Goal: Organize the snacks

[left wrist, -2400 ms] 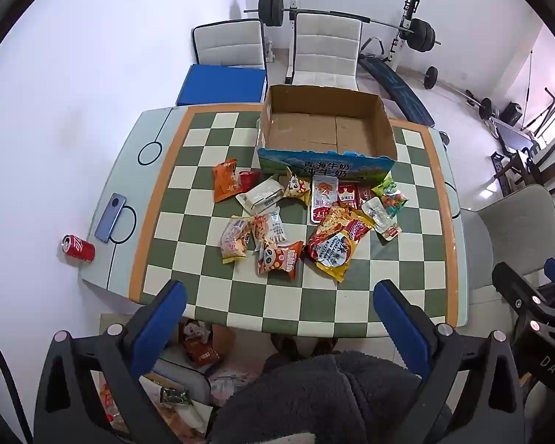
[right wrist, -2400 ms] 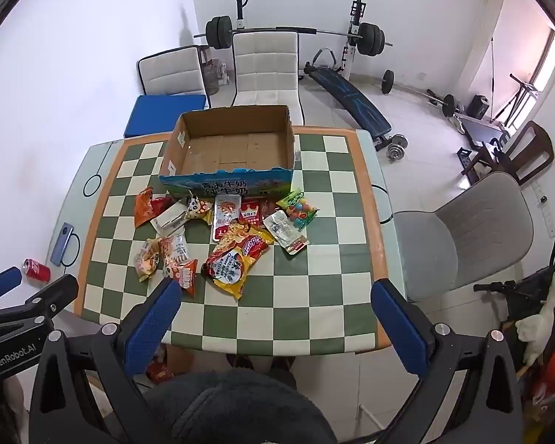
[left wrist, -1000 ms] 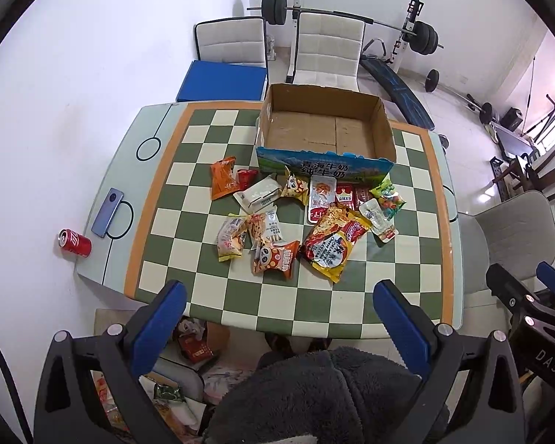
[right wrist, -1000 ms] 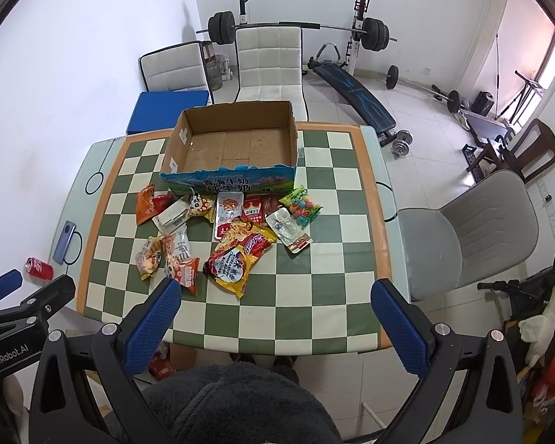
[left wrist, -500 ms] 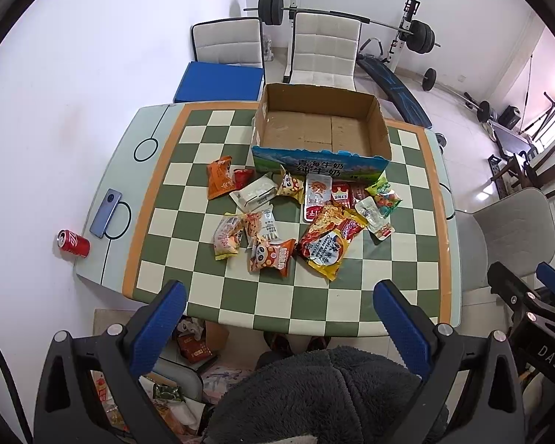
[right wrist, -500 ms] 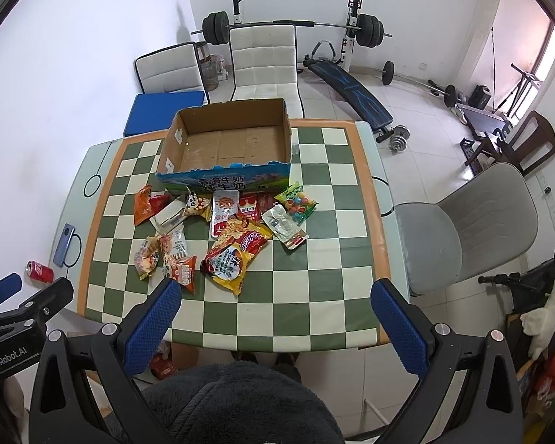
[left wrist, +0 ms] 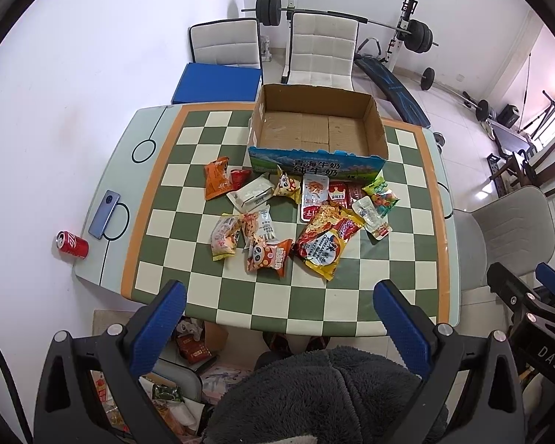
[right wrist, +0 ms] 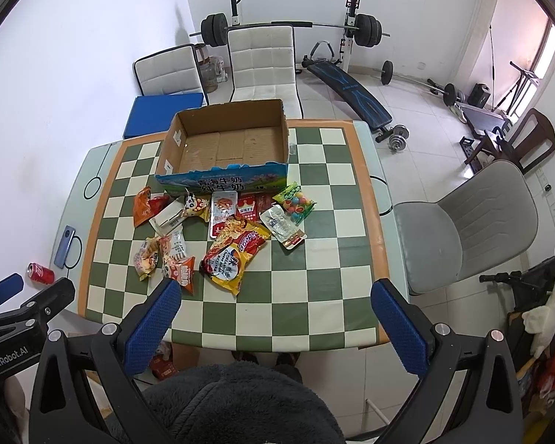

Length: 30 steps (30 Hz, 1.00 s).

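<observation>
An empty cardboard box (left wrist: pixel 316 131) (right wrist: pixel 225 144) with a blue printed front stands at the far side of the green-and-cream checkered table (left wrist: pixel 407 255) (right wrist: pixel 325 259). Several snack packets lie in front of it: a large yellow-red noodle bag (left wrist: pixel 325 242) (right wrist: pixel 235 249), an orange bag (left wrist: pixel 215 177) (right wrist: pixel 142 207), a white pack (left wrist: pixel 251 194), a green candy bag (left wrist: pixel 383 194) (right wrist: pixel 294 201). My left gripper (left wrist: pixel 277 325) and right gripper (right wrist: pixel 277 323) are both open, high above the near table edge, holding nothing.
A phone (left wrist: pixel 104 214) lies on the table's left margin and a red can (left wrist: pixel 72 244) on its left corner. Chairs (left wrist: pixel 323 50), a blue pad (left wrist: pixel 216 83), a grey chair (right wrist: pixel 466 222) and gym weights surround the table. A dark fuzzy cap (left wrist: pixel 325 396) sits below.
Both cameras drifted slightly; the table and box sit a little differently in view. The snacks have not moved and both grippers stay open.
</observation>
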### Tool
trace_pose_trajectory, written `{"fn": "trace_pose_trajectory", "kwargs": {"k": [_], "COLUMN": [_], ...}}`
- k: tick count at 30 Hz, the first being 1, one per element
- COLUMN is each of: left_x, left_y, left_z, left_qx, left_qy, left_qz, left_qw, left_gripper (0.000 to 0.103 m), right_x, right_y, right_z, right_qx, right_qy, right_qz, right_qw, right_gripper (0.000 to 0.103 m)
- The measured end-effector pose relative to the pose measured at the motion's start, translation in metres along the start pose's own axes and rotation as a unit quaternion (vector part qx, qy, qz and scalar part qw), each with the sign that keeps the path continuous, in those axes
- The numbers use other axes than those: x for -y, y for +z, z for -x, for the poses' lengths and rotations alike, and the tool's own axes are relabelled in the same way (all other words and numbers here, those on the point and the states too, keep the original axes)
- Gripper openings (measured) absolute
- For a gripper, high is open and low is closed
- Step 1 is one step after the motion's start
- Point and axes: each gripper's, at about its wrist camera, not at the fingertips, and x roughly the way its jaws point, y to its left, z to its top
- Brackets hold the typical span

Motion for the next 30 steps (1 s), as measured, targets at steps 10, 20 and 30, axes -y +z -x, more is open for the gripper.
{"fn": "trace_pose_trajectory", "kwargs": {"k": [10,20,30], "left_x": [0.001,0.005,0.0], "left_y": [0.0,0.001,0.006], "left_z": [0.0,0.001,-0.009], "left_qx": [0.0,0.002,0.011], "left_qy": [0.0,0.001,0.014], "left_qz": [0.0,-0.002,0.02], "left_qw": [1.0,1.0,0.9997], "left_gripper": [0.103,0.103,0.103], "right_x": [0.001,0.003,0.007], "right_y": [-0.001,-0.002,-0.004], "right_z": [0.0,0.002,-0.006], "right_qx": [0.001,-0.001,-0.023], "right_qy": [0.0,0.001,0.02], "right_qz": [0.0,0.0,-0.016], "right_qw": [1.0,1.0,0.999], "right_gripper": [0.103,0.103,0.103]}}
